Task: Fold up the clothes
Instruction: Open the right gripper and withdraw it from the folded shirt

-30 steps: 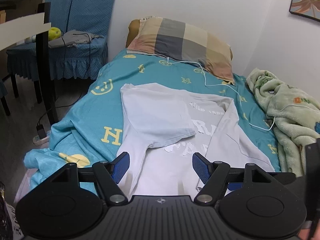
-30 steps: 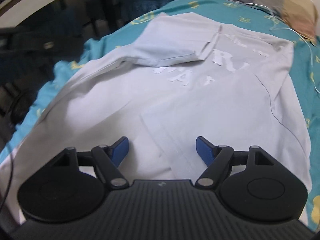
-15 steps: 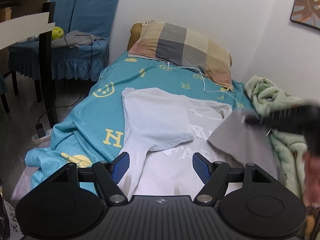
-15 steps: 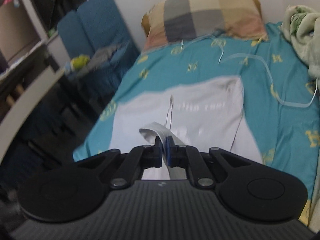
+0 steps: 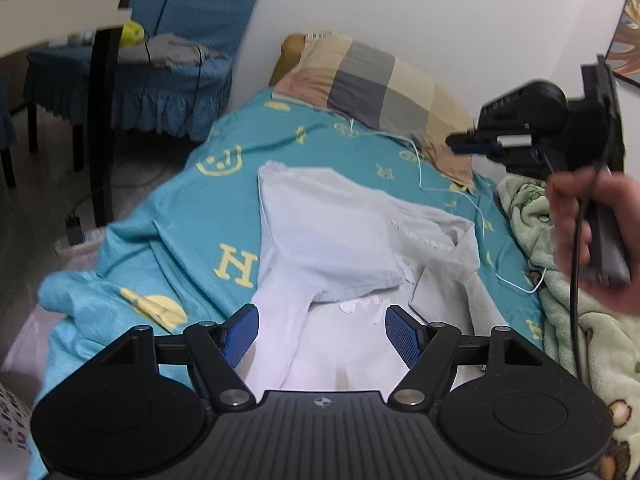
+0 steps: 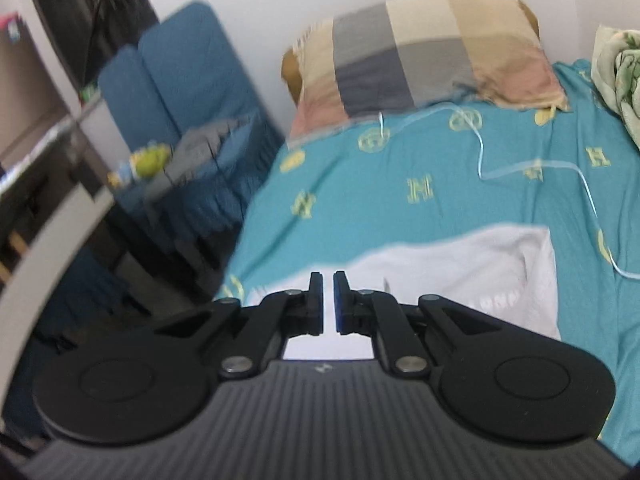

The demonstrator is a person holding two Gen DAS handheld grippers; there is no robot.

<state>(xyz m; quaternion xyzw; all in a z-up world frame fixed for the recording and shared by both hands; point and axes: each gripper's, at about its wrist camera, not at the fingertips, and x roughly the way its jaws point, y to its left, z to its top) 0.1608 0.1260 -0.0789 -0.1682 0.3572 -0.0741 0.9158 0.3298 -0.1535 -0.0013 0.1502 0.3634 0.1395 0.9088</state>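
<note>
A white T-shirt (image 5: 340, 240) lies on the teal bedsheet (image 5: 192, 224), both side parts folded inward over its printed front. My left gripper (image 5: 322, 336) is open and empty, hovering over the shirt's near end. My right gripper (image 6: 328, 304) is raised above the bed; its jaws stand nearly closed with a thin gap and nothing between them. It also shows in the left wrist view (image 5: 476, 145), high at the right, held by a hand. The shirt's far part (image 6: 460, 264) shows below it.
A checked pillow (image 5: 380, 88) lies at the bed's head. A white cable (image 6: 532, 168) runs across the sheet. A green blanket (image 5: 568, 320) is heaped at the right. A blue chair (image 5: 160, 68) with clothes and a dark table leg (image 5: 100, 120) stand to the left.
My right gripper shut on the shirt's right side, carried it inward over the shirt, then let go and rose clear. My left gripper stayed open and nearly still.
</note>
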